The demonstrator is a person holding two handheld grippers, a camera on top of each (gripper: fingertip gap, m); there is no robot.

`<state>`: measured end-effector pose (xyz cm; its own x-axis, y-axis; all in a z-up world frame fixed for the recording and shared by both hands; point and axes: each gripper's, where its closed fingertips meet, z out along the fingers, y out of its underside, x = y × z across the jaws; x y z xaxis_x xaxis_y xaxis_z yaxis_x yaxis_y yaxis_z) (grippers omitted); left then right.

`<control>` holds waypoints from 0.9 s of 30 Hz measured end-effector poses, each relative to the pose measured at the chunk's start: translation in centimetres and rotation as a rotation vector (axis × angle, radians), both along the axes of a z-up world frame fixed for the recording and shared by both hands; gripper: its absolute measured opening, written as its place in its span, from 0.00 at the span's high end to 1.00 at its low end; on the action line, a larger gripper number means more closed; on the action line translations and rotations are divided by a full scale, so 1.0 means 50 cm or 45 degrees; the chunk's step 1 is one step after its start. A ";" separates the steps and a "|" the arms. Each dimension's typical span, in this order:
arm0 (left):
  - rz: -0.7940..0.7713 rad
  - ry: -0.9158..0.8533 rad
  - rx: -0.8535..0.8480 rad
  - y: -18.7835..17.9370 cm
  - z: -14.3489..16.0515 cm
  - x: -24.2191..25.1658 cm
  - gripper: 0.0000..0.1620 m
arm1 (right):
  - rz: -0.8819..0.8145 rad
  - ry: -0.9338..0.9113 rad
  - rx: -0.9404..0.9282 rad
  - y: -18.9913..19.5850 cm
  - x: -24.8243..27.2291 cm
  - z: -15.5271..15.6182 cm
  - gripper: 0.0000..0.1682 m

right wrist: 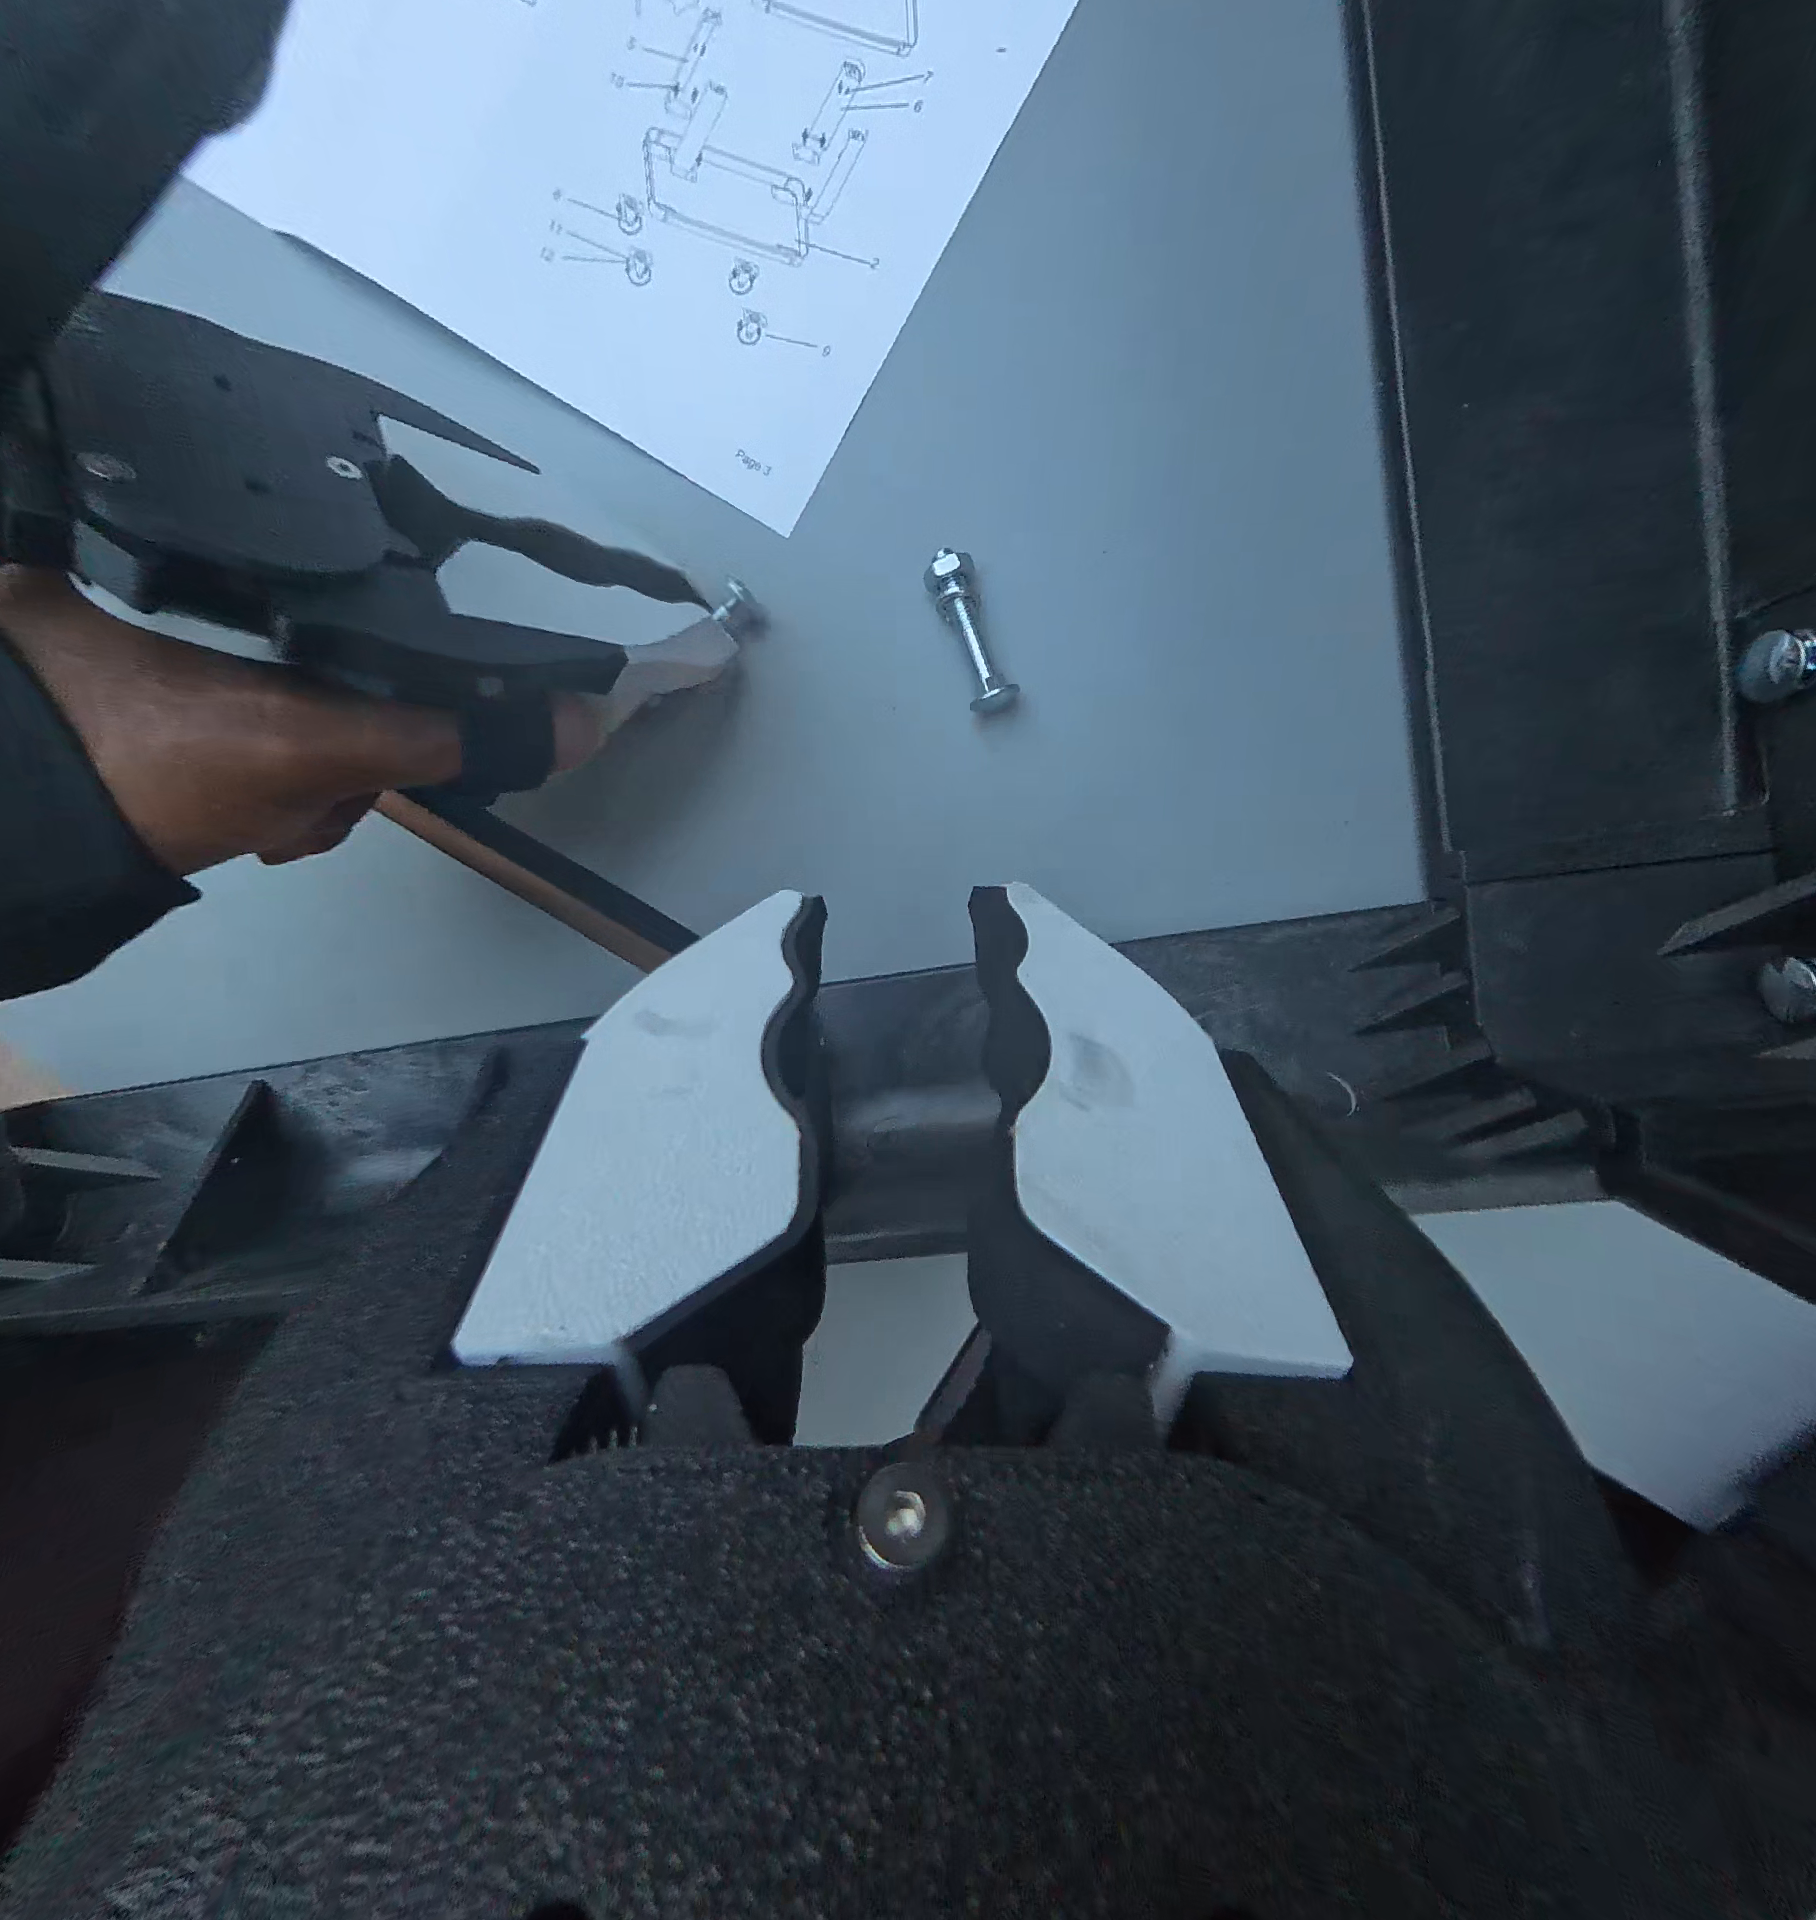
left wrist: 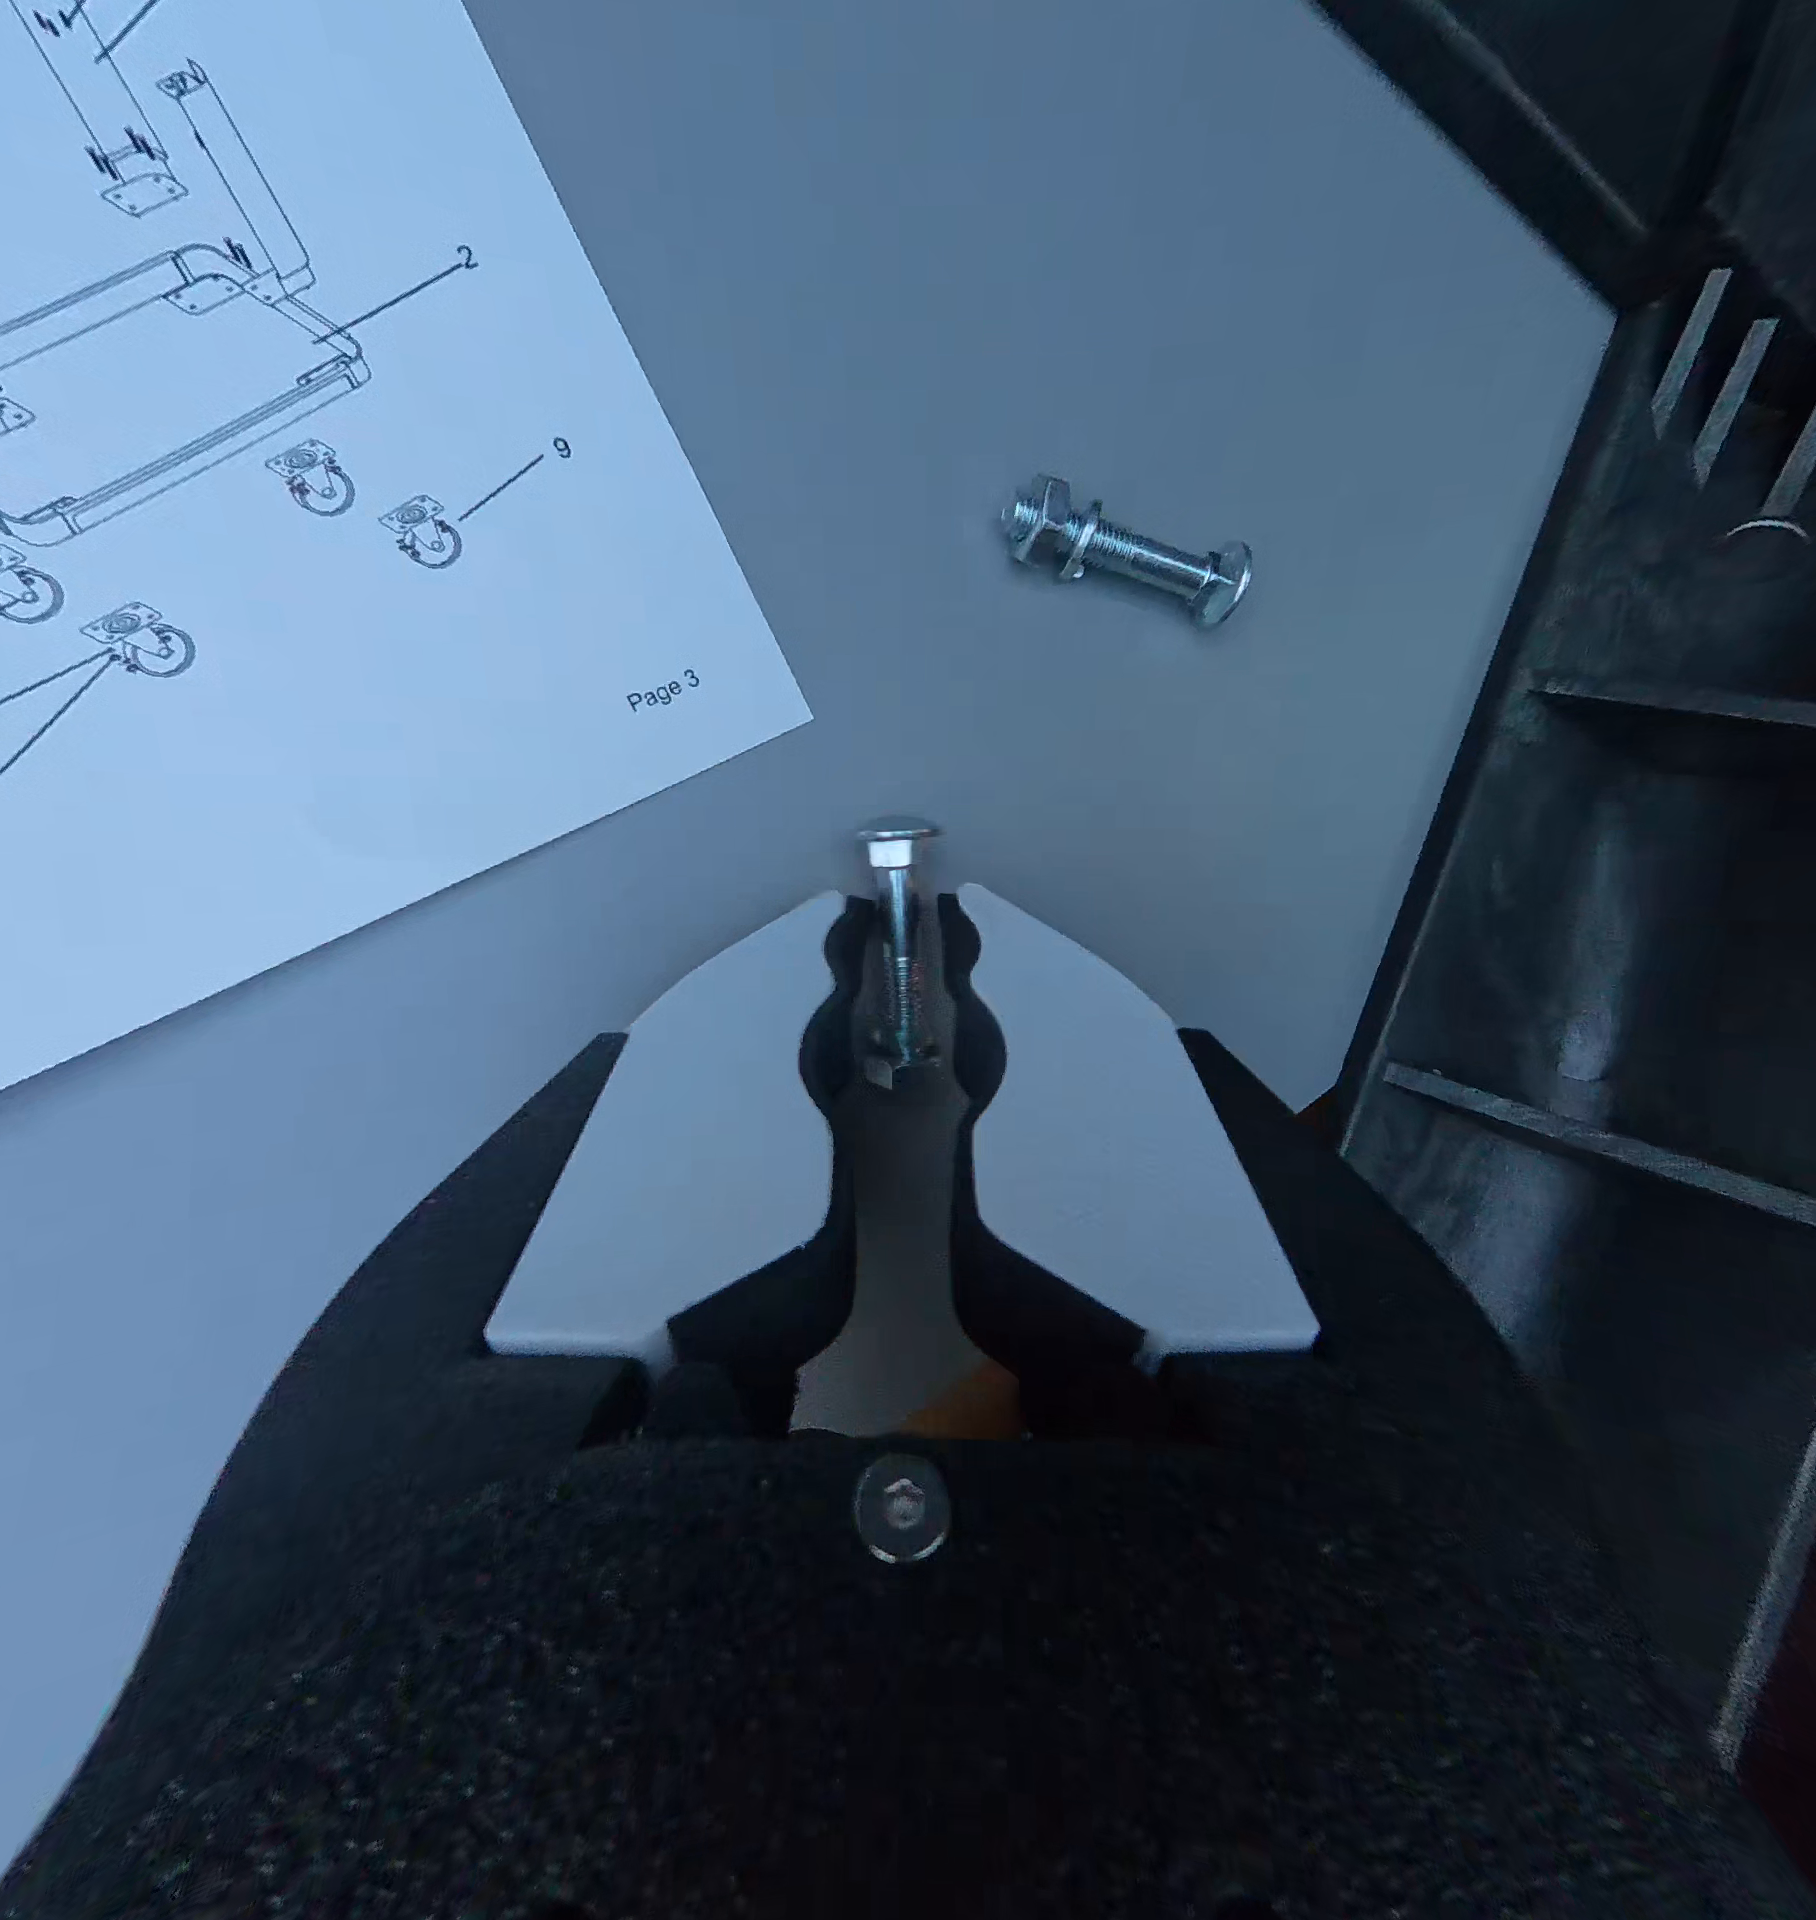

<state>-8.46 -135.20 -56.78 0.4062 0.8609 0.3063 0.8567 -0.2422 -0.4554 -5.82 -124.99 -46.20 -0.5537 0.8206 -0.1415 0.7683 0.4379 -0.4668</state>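
**Left tongs pinch a bolt, right tongs spread over black plastic**

Our left gripper (left wrist: 899, 914) is pressed together on a silver bolt (left wrist: 896, 935), pinching it along its shank so that the round head pokes out past the fingertips, close above the grey table (left wrist: 987, 312). From the right wrist view we see the same gripper (right wrist: 712, 613) side-on, held by a hand (right wrist: 249, 748) in a dark sleeve, with the bolt head (right wrist: 738, 601) just at the table surface.

A second bolt (left wrist: 1127, 551), fitted with a nut and washers, lies flat on the table, apart from both grippers. A white sheet of paper (left wrist: 260, 520) with a line drawing lies to the left of it.

Our right gripper (right wrist: 899, 914) stands spread, holding nothing, above a black ribbed plastic part (right wrist: 987, 997) at the table's near edge. A tall black plastic piece (right wrist: 1558, 520) rises to the right, with two bolt heads (right wrist: 1787, 665) on its side.
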 end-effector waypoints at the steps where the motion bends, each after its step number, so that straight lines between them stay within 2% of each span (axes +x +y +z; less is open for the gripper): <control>1: 0.013 0.005 0.019 -0.001 0.004 0.000 0.85 | 0.018 0.002 0.011 -0.002 -0.006 -0.010 0.81; 3: 0.042 0.025 0.094 0.000 0.021 0.002 0.77 | 0.057 0.018 0.028 -0.007 -0.023 -0.031 0.81; 5: 0.088 0.059 0.124 -0.013 0.045 0.006 0.75 | 0.088 0.041 0.063 -0.010 -0.044 -0.054 0.80; 9: 0.226 0.056 0.245 -0.037 0.122 0.051 0.76 | 0.167 0.078 0.120 -0.028 -0.090 -0.104 0.80; 13: 0.339 0.048 0.399 -0.047 0.207 0.143 0.79 | 0.257 0.061 0.211 -0.044 -0.112 -0.168 0.81; 17: 0.434 0.023 0.454 -0.064 0.246 0.235 0.81 | 0.318 0.047 0.330 -0.047 -0.112 -0.212 0.81; 18: 0.463 0.017 0.472 -0.067 0.252 0.251 0.82 | 0.323 0.057 0.350 -0.046 -0.115 -0.216 0.85; 22: 0.528 0.021 0.558 -0.060 0.276 0.272 0.85 | 0.279 0.036 0.323 -0.052 -0.123 -0.218 0.90; 27: 0.550 -0.023 0.760 -0.021 0.293 0.232 0.86 | 0.086 -0.177 0.121 -0.045 -0.107 -0.218 0.92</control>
